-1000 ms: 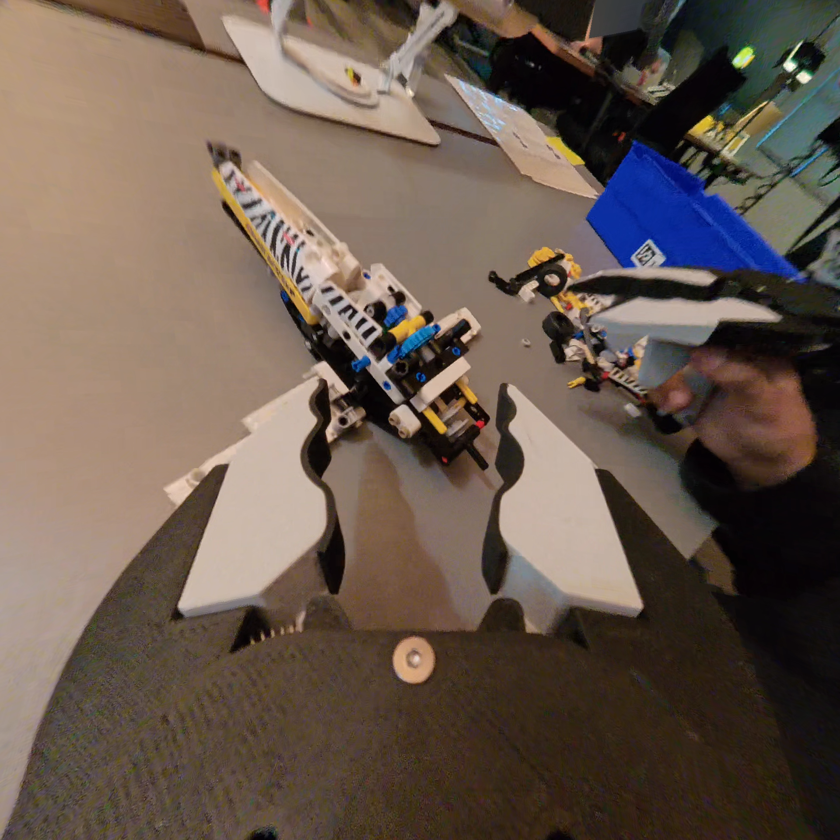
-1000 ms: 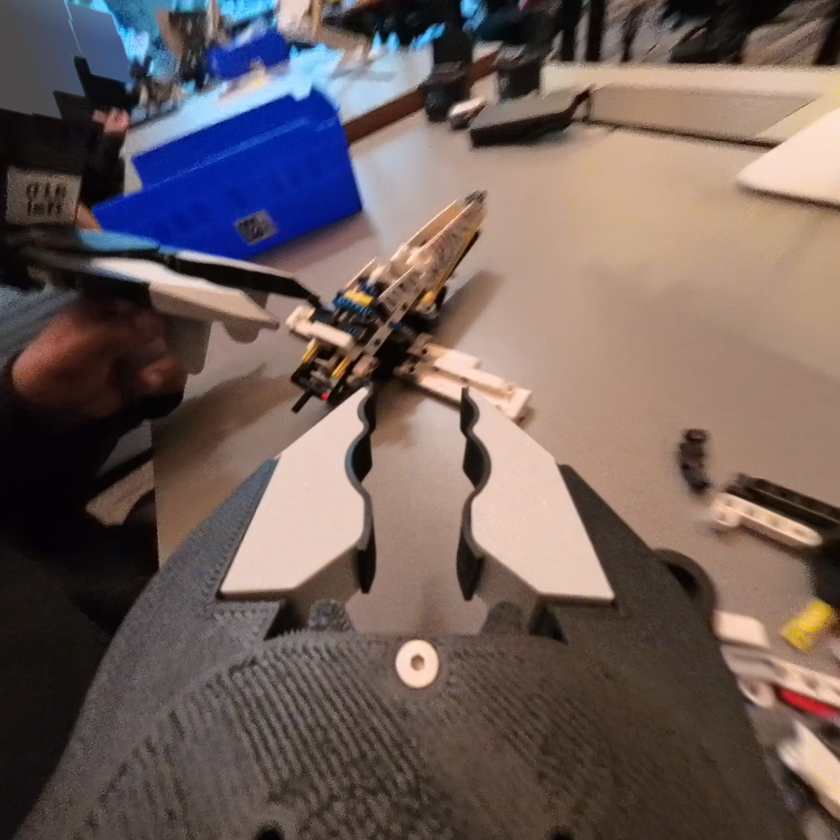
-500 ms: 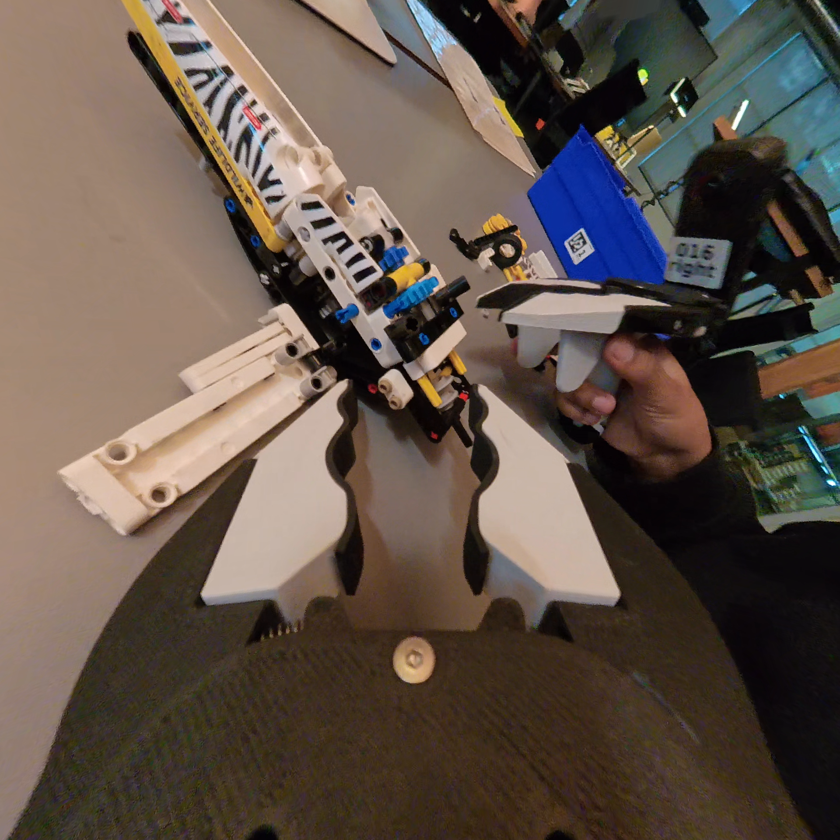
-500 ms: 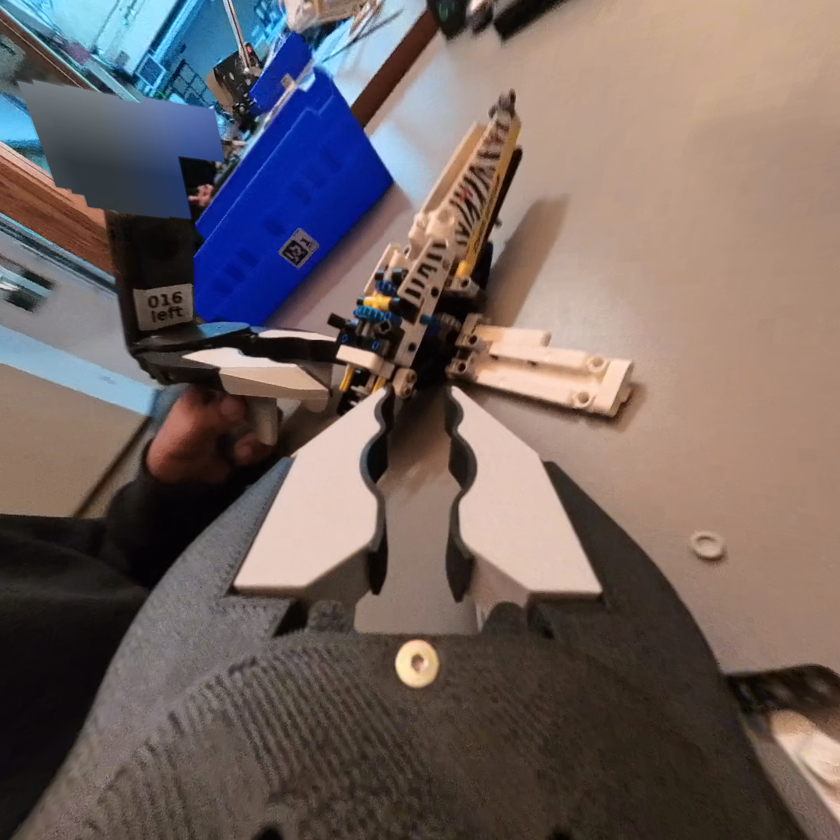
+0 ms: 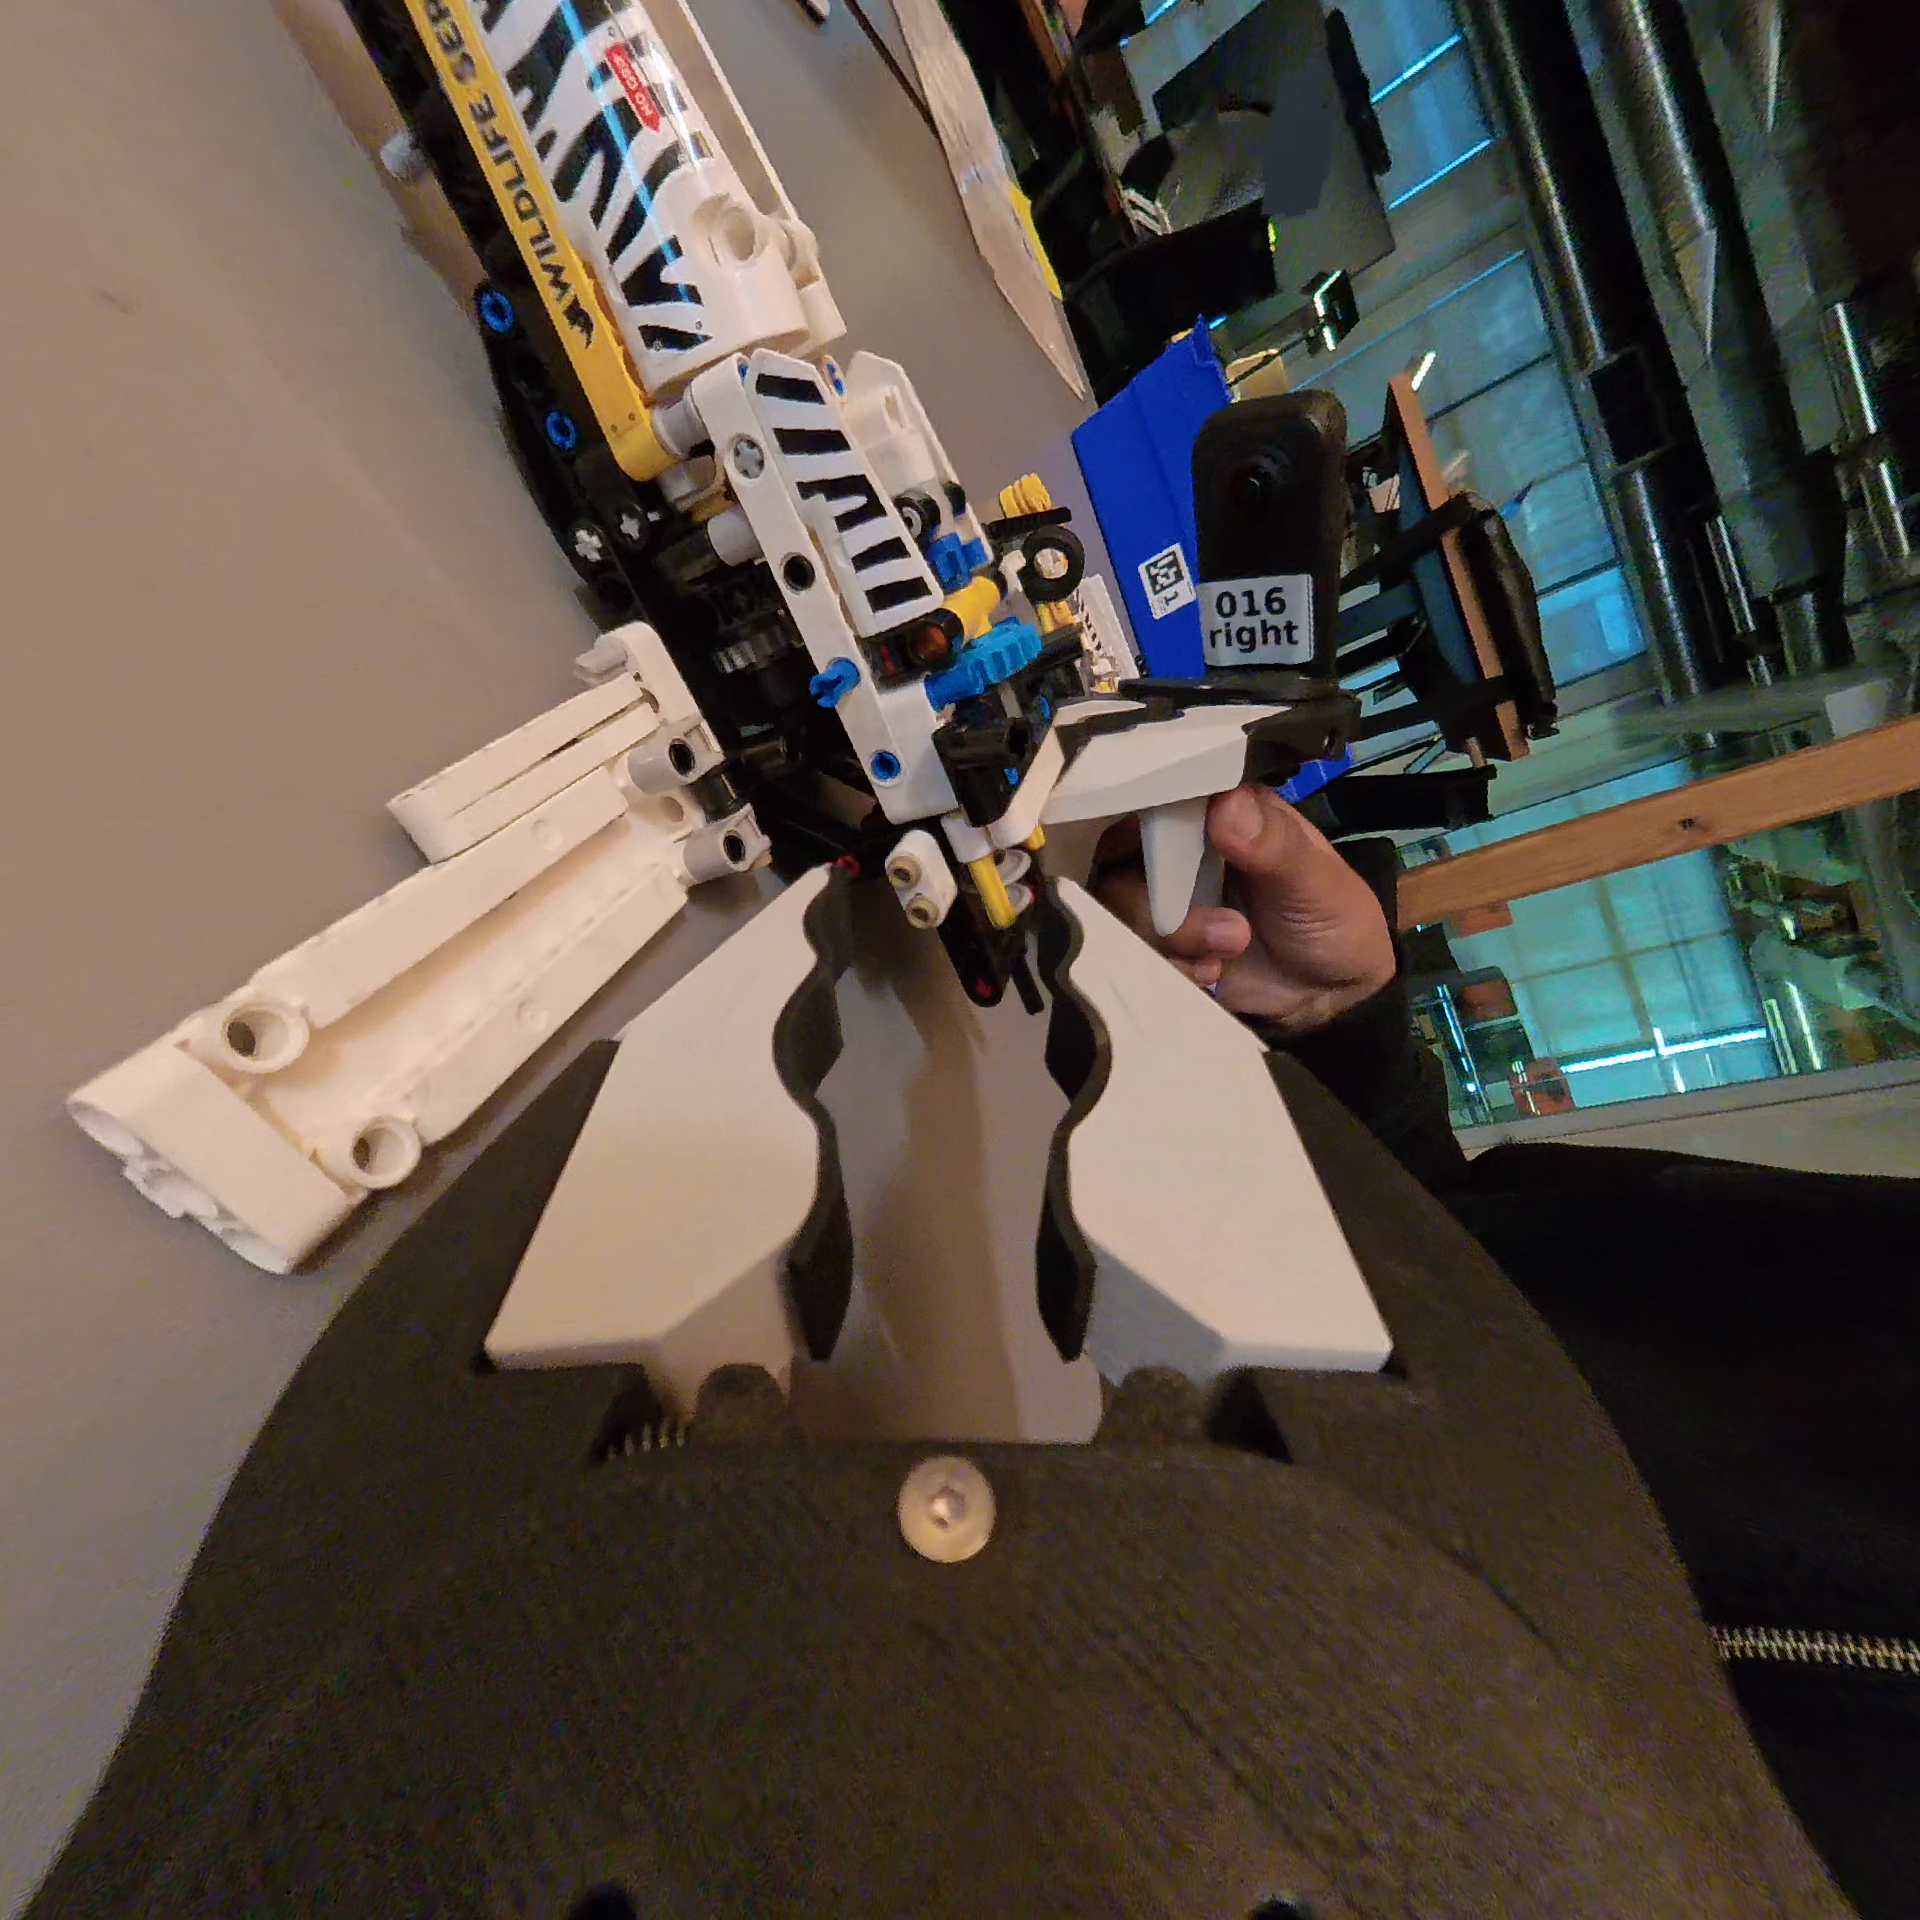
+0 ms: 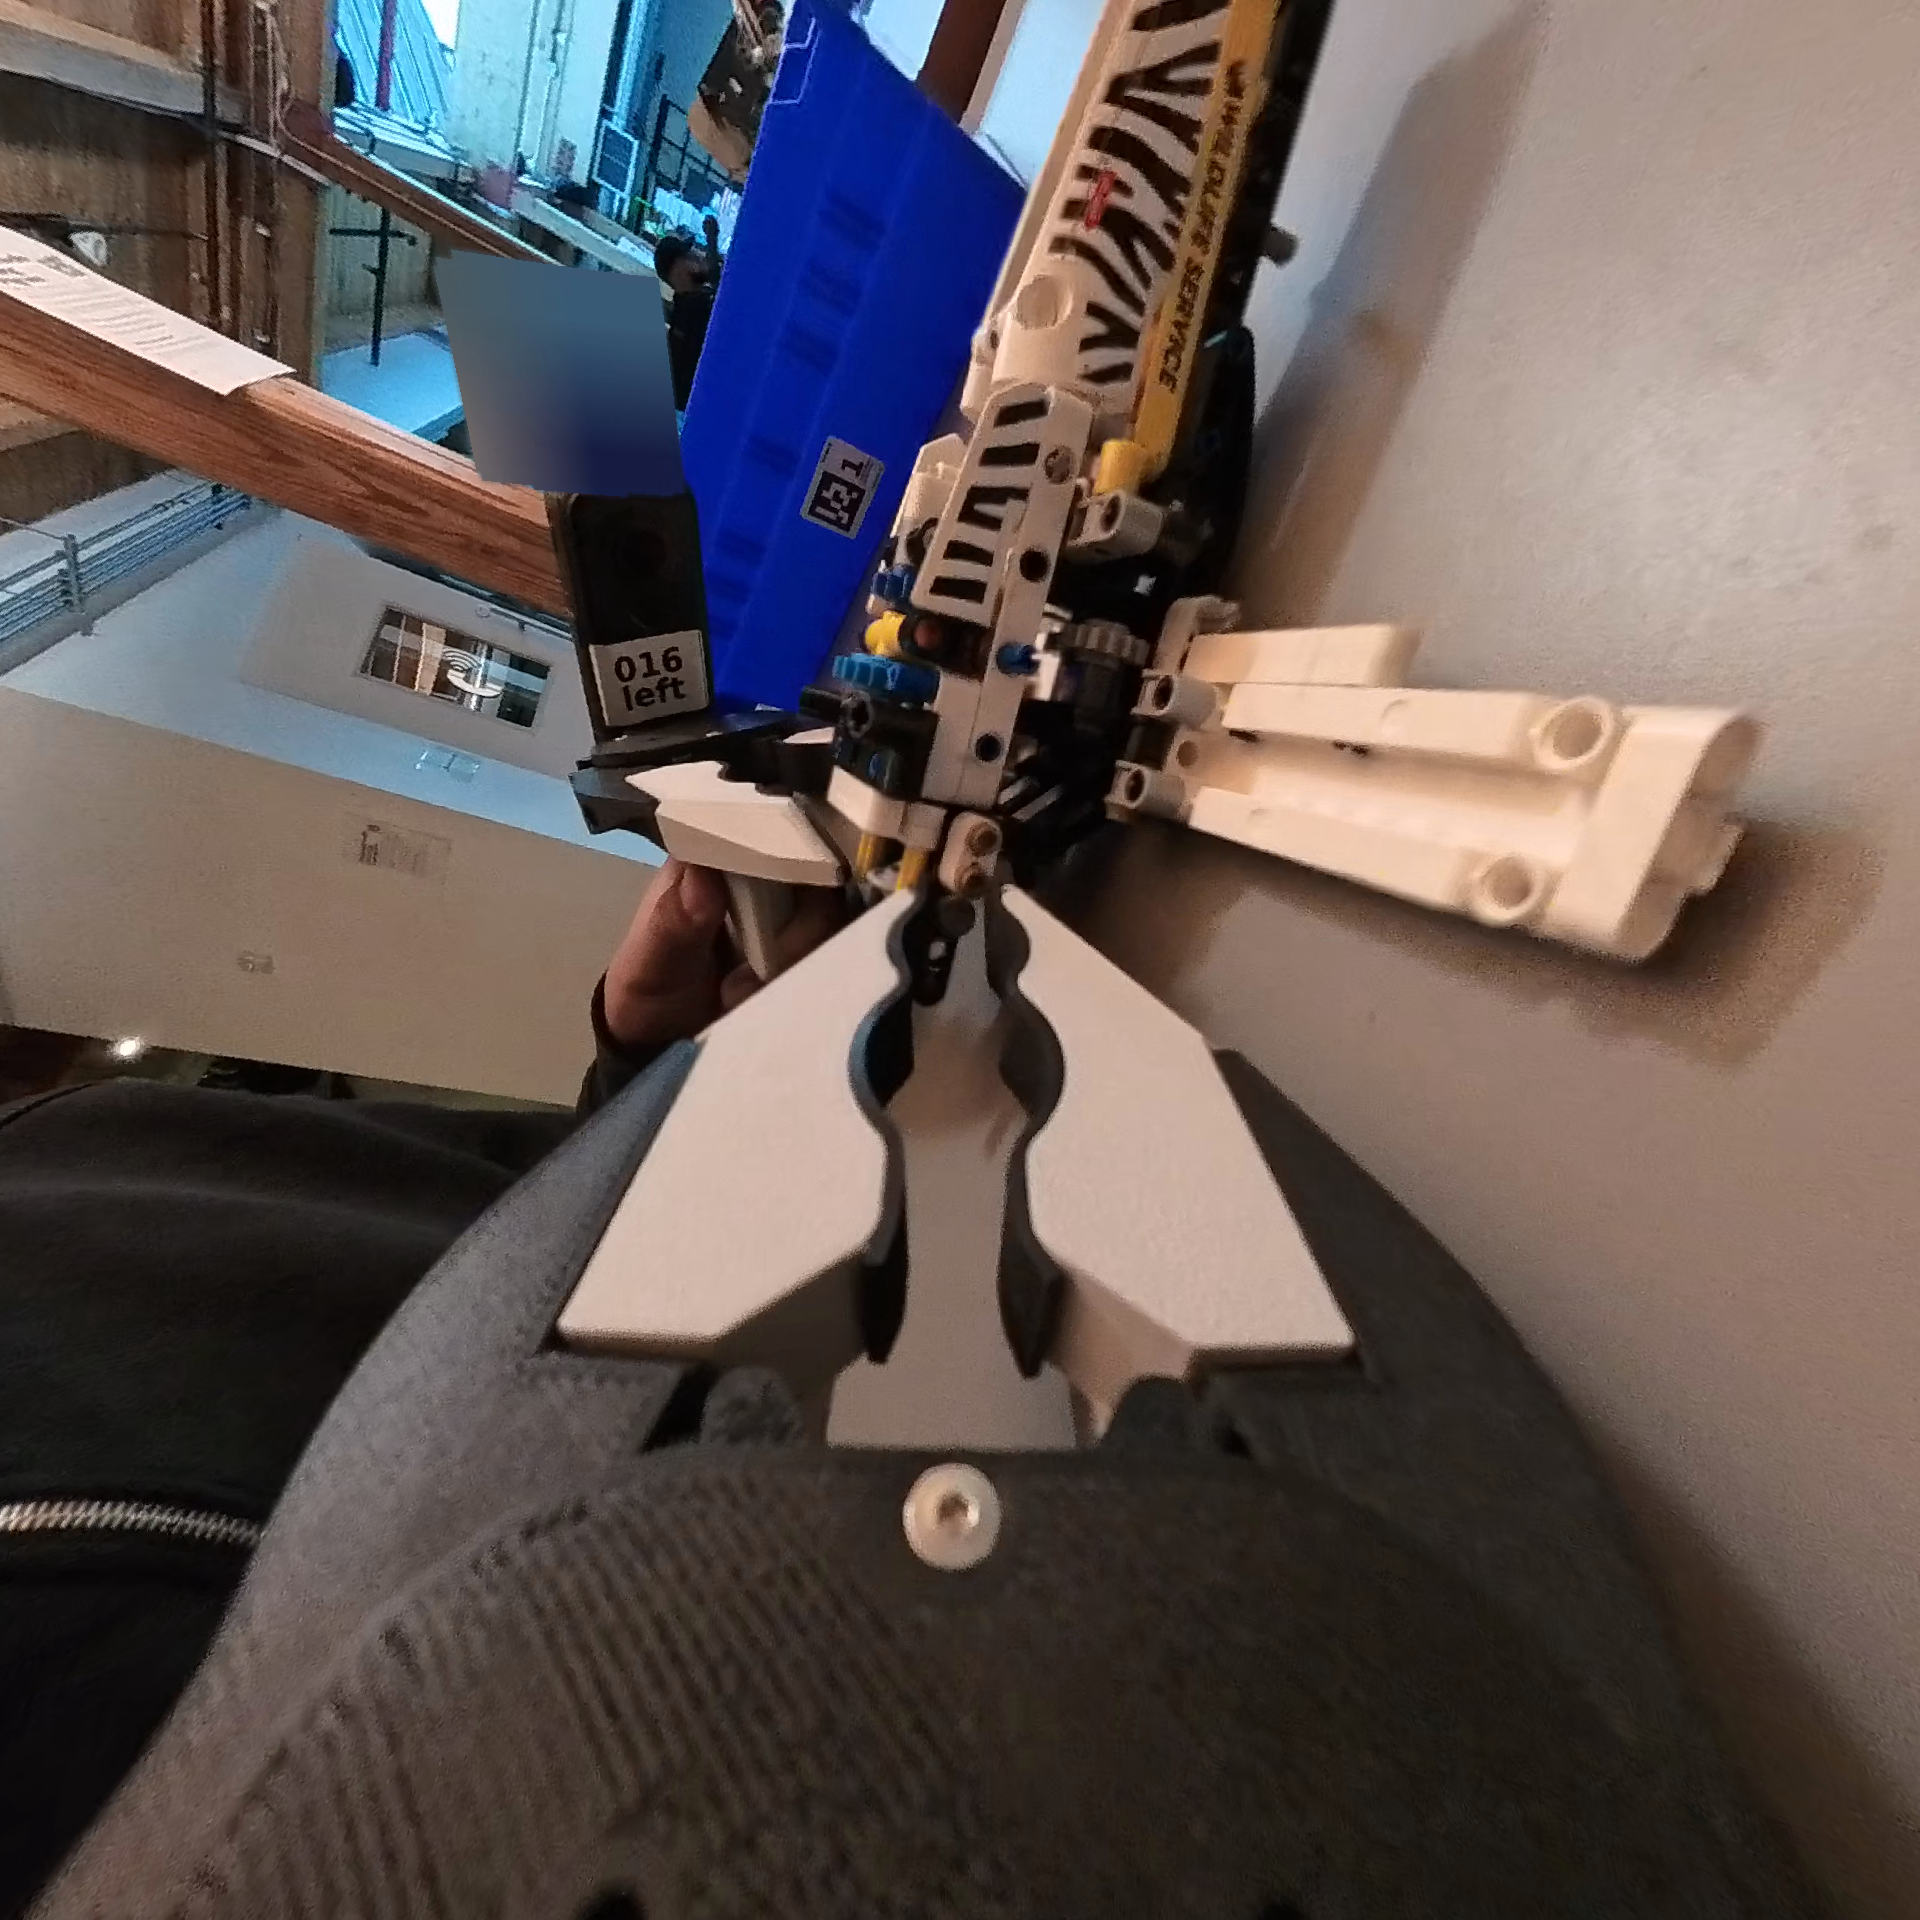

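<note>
A brick-built model with zebra-striped white panels, a yellow beam and a black frame lies on the grey table. A white wing sticks out from its side. My left gripper is closed around the model's tail end, with its pads against the black and white parts there. My right gripper is shut on a thin black beam at the same tail end of the model. Each gripper also shows in the other's view, at the tail: the right gripper and the left gripper.
A blue bin stands just behind the model and also shows in the right wrist view. A hand grips the right gripper's trigger. Small loose brick parts lie between the model and the bin.
Both grippers moved in to the model's tail from opposite sides and rolled over. Both pairs of jaws narrowed steadily and came together on the tail parts.
</note>
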`<action>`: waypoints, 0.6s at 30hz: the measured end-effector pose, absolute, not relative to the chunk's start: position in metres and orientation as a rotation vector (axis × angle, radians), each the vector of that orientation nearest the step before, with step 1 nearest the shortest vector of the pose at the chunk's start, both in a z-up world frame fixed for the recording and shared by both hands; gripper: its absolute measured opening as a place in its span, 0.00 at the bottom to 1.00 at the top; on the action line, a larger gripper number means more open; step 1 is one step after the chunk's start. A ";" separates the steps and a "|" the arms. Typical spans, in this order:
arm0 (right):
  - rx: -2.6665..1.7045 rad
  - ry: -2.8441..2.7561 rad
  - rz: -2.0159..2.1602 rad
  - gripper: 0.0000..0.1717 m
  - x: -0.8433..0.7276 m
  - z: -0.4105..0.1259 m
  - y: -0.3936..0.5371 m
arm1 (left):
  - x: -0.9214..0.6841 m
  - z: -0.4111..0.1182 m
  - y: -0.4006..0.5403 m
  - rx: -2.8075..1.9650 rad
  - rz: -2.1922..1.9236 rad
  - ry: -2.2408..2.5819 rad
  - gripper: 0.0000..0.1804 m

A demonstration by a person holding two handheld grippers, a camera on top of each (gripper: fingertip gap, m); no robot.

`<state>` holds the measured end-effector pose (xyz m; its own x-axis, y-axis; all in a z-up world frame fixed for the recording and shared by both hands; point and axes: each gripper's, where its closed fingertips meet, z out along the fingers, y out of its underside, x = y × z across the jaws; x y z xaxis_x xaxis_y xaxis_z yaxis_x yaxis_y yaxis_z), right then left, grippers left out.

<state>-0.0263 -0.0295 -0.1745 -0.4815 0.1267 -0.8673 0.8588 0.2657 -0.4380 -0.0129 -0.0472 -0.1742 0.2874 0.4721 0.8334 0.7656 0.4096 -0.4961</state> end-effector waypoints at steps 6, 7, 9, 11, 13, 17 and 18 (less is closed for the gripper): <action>0.893 1.799 -1.275 0.04 -0.027 -0.172 -0.030 | -0.015 -0.177 -0.047 -1.237 -0.295 -1.366 0.18; 0.895 1.802 -1.272 0.04 -0.027 -0.173 -0.030 | -0.015 -0.178 -0.047 -1.245 -0.290 -1.369 0.18; 0.899 1.806 -1.253 0.04 -0.026 -0.175 -0.030 | -0.016 -0.177 -0.047 -1.256 -0.280 -1.362 0.14; 0.898 1.805 -1.245 0.04 -0.025 -0.176 -0.029 | -0.016 -0.175 -0.046 -1.249 -0.285 -1.344 0.08; 0.897 1.810 -1.247 0.03 -0.025 -0.176 -0.028 | -0.016 -0.174 -0.046 -1.249 -0.285 -1.340 0.08; 0.885 1.809 -1.259 0.01 -0.025 -0.175 -0.027 | -0.017 -0.173 -0.047 -1.248 -0.281 -1.337 0.07; 0.897 1.818 -1.271 0.00 -0.029 -0.175 -0.024 | -0.017 -0.173 -0.048 -1.246 -0.278 -1.340 0.07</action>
